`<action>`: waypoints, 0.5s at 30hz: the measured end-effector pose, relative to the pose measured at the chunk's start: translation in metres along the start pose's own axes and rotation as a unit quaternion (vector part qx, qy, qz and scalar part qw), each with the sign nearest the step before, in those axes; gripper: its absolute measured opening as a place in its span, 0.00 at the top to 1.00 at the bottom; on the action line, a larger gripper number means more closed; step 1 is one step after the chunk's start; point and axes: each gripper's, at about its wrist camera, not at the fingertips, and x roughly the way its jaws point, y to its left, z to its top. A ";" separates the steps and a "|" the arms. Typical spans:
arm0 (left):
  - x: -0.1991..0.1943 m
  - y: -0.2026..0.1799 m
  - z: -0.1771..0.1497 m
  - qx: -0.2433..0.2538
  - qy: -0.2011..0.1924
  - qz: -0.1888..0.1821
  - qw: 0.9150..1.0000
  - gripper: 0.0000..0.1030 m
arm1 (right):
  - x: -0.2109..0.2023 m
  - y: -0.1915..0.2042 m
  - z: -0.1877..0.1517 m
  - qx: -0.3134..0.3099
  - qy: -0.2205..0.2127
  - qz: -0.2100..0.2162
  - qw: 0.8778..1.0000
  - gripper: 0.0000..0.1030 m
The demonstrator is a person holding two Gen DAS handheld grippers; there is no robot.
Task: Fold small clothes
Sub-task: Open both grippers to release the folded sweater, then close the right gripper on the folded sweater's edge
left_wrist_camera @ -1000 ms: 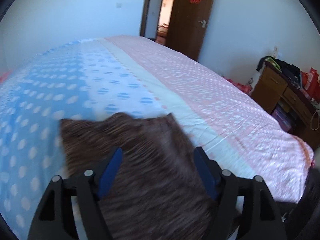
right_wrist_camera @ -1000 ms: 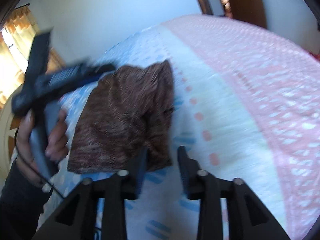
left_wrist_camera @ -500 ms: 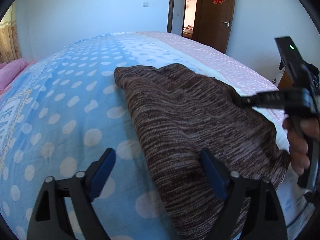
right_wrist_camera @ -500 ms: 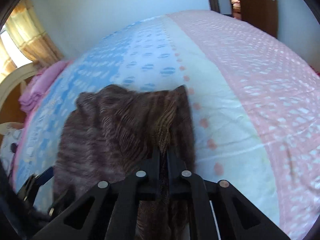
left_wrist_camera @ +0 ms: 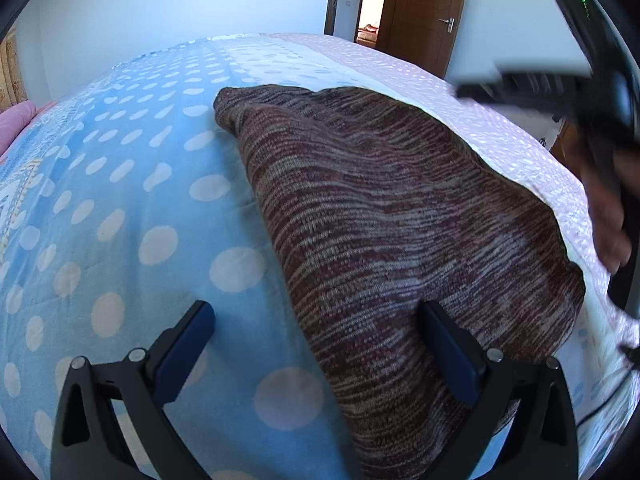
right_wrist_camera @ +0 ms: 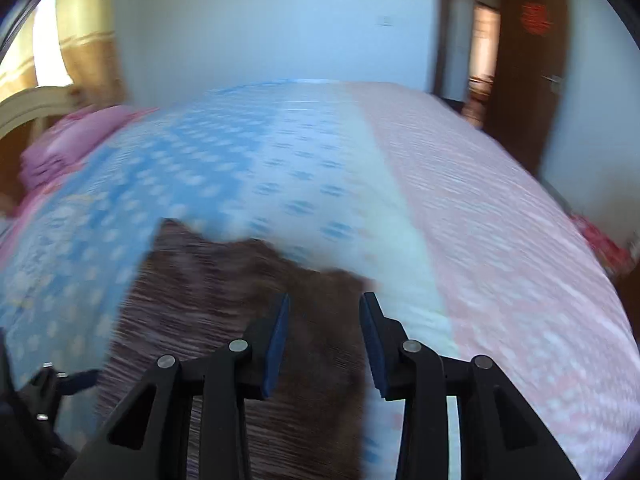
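Knit: we see the brown garment (left_wrist_camera: 384,216) lying on the bed (left_wrist_camera: 120,208), its near edge between our left gripper (left_wrist_camera: 316,344) fingers.
Left tongs: spread to their widest, opening, nothing pinched.
Right tongs: our right gripper (right_wrist_camera: 324,340) is partly spread and opening; cloth lies below the gap, unpinched.
Risk: the loose knit may spring out of its fold, or snag a pad as we move on.
Left view only: sharp weave, the right hand (left_wrist_camera: 608,220).
Right view only: blurred; pillows (right_wrist_camera: 68,148), the pink bed side.
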 end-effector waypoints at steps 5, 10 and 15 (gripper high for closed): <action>-0.004 -0.008 -0.008 0.009 0.002 0.005 1.000 0.00 | 0.077 0.049 0.022 -0.026 0.102 0.075 0.992 0.73; -0.007 -0.011 -0.010 0.010 0.000 0.008 1.000 0.00 | 0.138 0.059 0.035 -0.029 0.139 0.012 0.990 0.75; -0.014 -0.002 -0.014 -0.015 -0.006 -0.014 1.000 0.00 | 0.085 0.055 0.030 -0.031 0.083 0.036 0.995 0.75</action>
